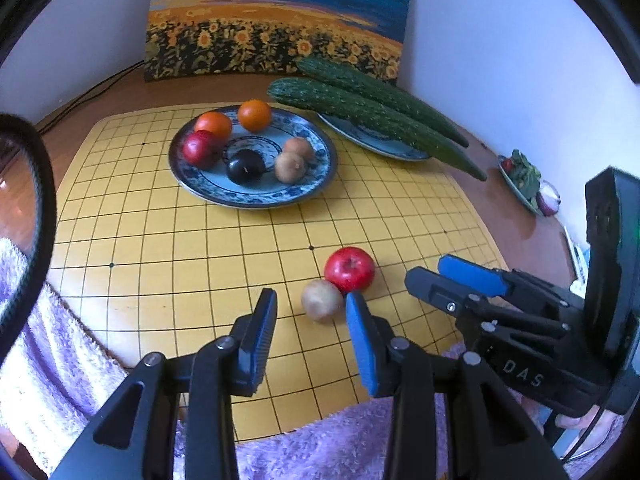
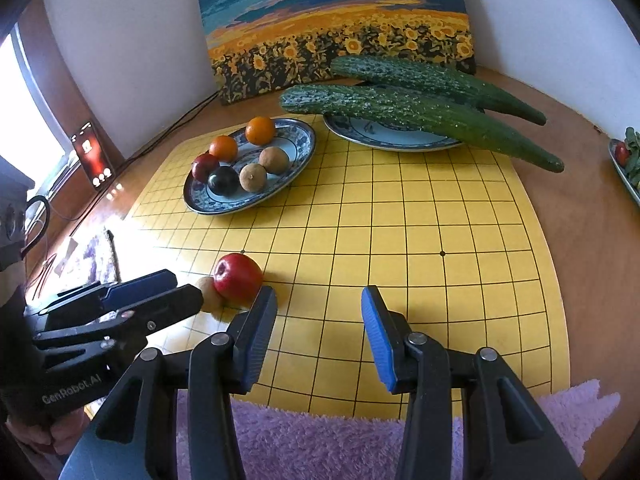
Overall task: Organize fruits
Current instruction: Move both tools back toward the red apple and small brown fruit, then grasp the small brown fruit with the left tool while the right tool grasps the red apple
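I'm working over a wooden table [image 2: 580, 216] in a white-walled corner, with a yellow grid board [image 2: 400, 240] laid on it and a sunflower painting [image 2: 336, 28] leaning at the back. My left gripper [image 1: 310, 326] hangs low over the board's near edge, jaws spread with nothing between them; just beyond its blue pad [image 1: 362, 340] lies a brown kiwi [image 1: 322, 300], touching a red apple [image 1: 350, 269] behind it. My right gripper [image 2: 318, 322] hovers to the right of that pair, jaws also wide apart and empty, the apple just off its left finger. Farther back on the board sits a blue-and-white plate [image 1: 252, 196] holding two oranges [image 1: 254, 115], a red plum [image 1: 200, 149], a dark plum [image 1: 245, 166] and two more kiwis [image 1: 291, 167]. Behind it to the right, a second plate [image 2: 384, 136] carries two long cucumbers [image 2: 420, 116] that overhang its rim. A dish of greens [image 2: 628, 168] sits at the far right table edge. Purple fleece [image 2: 320, 440] covers the near foreground, and a lit phone [image 2: 93, 154] stands by the left wall.
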